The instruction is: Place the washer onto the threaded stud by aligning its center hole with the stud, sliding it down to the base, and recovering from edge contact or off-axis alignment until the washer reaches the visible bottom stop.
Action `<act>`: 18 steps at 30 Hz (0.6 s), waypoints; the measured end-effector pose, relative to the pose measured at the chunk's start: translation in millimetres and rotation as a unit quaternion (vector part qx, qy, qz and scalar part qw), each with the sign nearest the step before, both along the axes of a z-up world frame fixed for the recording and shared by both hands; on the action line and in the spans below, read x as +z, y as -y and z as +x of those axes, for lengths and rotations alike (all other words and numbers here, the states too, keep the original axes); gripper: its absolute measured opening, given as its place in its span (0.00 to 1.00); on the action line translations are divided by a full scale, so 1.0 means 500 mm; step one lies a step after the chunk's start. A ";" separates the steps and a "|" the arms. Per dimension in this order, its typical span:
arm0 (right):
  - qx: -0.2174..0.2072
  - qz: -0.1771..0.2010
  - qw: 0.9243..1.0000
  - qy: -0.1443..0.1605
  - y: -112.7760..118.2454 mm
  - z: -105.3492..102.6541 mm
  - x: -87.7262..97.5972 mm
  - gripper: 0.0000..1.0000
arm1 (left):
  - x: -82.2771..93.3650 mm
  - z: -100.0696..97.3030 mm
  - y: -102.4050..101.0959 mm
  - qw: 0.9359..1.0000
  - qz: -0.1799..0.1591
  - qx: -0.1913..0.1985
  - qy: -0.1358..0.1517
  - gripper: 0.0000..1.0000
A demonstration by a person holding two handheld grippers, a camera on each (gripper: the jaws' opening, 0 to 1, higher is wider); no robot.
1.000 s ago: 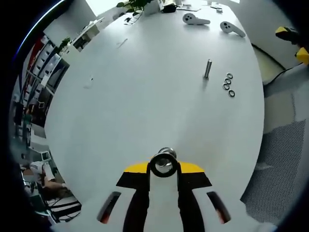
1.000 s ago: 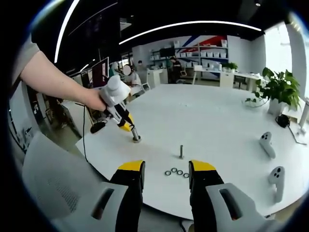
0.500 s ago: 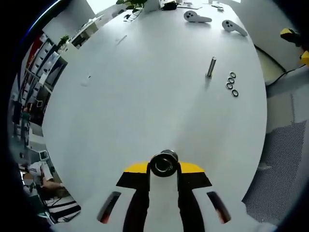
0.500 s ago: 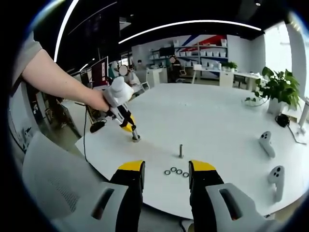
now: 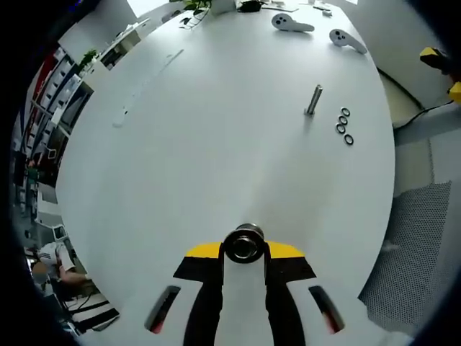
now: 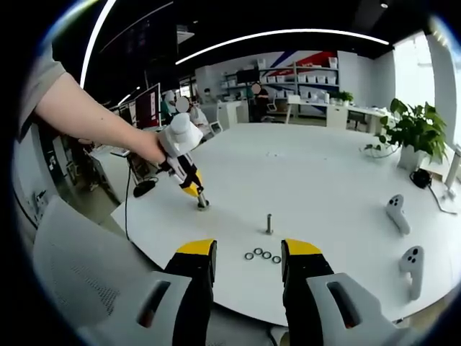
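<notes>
The white table [image 5: 216, 144] is wide and bare around the threaded stud [image 5: 313, 100], which stands upright well in from the far end but not far from the curved table edge on one side. Just beside the stud, toward that edge, four dark washers [image 5: 343, 124] lie flat in a short row, touching or nearly touching one another, apart from the stud's foot. Beyond the stud, near the far end of the table, two white hand controllers [image 5: 317, 30] lie well apart from it.

In the left gripper view the left tool [image 5: 243, 254] has its jaws drawn close, pinching a short round metal piece [image 5: 243, 243] whose open end faces the camera; it stands on the table, well apart from the stud, with open surface between them.

The right gripper view looks across the table from its near edge: the right tool [image 6: 245, 270] has its jaws spread with nothing between them, hovering near the edge, the washers [image 6: 262, 255] just ahead of the tips and the stud [image 6: 269, 223] just past the washers. This view also shows the left tool [image 6: 199, 200] held by a person's hand [image 6: 148, 148], tip down on the table off to one side of the stud. A mesh chair back [image 6: 94, 267] sits beside the table edge, and a potted plant [image 6: 414, 133] stands far beyond the stud.
</notes>
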State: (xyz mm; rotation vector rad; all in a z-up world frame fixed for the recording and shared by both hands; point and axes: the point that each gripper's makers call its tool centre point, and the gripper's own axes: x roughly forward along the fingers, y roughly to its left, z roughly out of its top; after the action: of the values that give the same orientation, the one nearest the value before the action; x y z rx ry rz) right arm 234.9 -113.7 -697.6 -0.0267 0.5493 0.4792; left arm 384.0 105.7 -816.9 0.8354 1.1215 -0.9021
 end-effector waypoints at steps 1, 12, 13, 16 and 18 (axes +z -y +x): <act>0.000 0.000 1.000 0.000 0.000 0.000 0.000 0.38 | 0.000 0.000 0.001 1.000 0.003 -0.001 -0.005 0.19; -0.007 -0.002 1.000 -0.001 0.007 0.001 -0.001 0.38 | -0.032 -0.006 0.004 0.999 0.029 -0.012 -0.026 0.19; -0.009 -0.001 1.000 -0.001 0.008 0.002 -0.001 0.38 | -0.035 -0.006 0.004 0.999 0.027 -0.013 -0.024 0.19; -0.010 -0.003 1.000 -0.001 0.009 0.002 -0.002 0.38 | -0.044 -0.007 0.004 0.999 0.027 -0.012 -0.021 0.19; -0.008 -0.005 1.000 -0.001 0.008 0.002 -0.002 0.38 | -0.049 -0.007 0.005 0.999 0.025 -0.015 -0.018 0.19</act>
State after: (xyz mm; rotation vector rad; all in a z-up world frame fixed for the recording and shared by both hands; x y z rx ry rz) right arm 235.7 -117.6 -698.8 -0.0302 0.5542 0.4609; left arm 380.5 103.3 -841.2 0.8824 1.1697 -0.9208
